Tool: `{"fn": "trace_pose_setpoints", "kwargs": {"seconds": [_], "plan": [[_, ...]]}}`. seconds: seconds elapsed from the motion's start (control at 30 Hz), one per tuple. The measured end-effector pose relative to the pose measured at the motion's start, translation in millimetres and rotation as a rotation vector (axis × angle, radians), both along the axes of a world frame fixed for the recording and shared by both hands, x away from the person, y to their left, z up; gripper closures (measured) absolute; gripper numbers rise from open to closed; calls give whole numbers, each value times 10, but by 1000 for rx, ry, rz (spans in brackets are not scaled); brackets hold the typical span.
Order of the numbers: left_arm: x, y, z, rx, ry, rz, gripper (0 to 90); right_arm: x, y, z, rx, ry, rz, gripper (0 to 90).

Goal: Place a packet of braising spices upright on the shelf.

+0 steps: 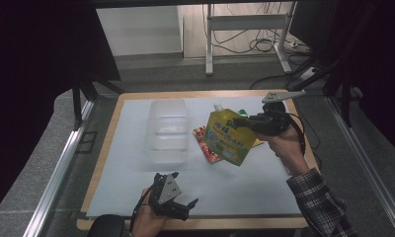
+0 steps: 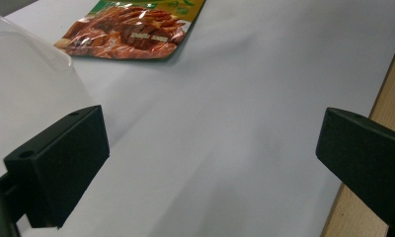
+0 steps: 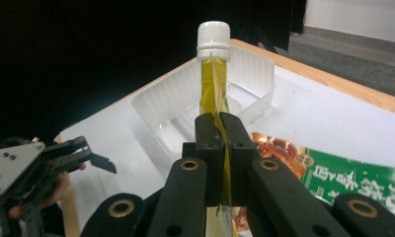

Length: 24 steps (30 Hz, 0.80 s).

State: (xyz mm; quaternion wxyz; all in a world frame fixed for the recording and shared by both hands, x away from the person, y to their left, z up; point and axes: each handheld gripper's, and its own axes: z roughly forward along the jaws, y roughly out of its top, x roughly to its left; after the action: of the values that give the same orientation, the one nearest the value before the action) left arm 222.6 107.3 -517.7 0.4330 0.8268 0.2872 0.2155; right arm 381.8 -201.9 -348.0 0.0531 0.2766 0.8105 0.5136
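A yellow spouted pouch [image 1: 226, 136] with a white cap [image 3: 214, 39] hangs above the white mat, tilted, just right of a clear plastic tub [image 1: 168, 129]. My right gripper [image 1: 246, 122] is shut on the pouch's edge; in the right gripper view its jaws pinch the thin yellow seam [image 3: 221, 153] below the spout. Under the pouch lies a red snack packet [image 1: 206, 143], also seen ahead in the left gripper view [image 2: 131, 30]. My left gripper [image 1: 185, 207] rests near the table's front edge, open, with bare mat between its fingers [image 2: 62, 163].
A green packet [image 3: 363, 182] lies on the mat beside the red one. The wooden table edge [image 2: 388, 98] runs close to the left gripper's right side. Black curtains flank the table; a metal stand and cables [image 1: 245, 44] sit beyond it.
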Motion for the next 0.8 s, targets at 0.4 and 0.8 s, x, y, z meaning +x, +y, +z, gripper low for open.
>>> {"fn": "trace_pose_setpoints", "kwargs": {"seconds": [0.4,0.8], "plan": [[10,108,15,-45,6,44,11,307,199,70,2,-33,-1,872],[39,127,2,-67,45,33,13,579,353,64,12,-38,-15,871]]}}
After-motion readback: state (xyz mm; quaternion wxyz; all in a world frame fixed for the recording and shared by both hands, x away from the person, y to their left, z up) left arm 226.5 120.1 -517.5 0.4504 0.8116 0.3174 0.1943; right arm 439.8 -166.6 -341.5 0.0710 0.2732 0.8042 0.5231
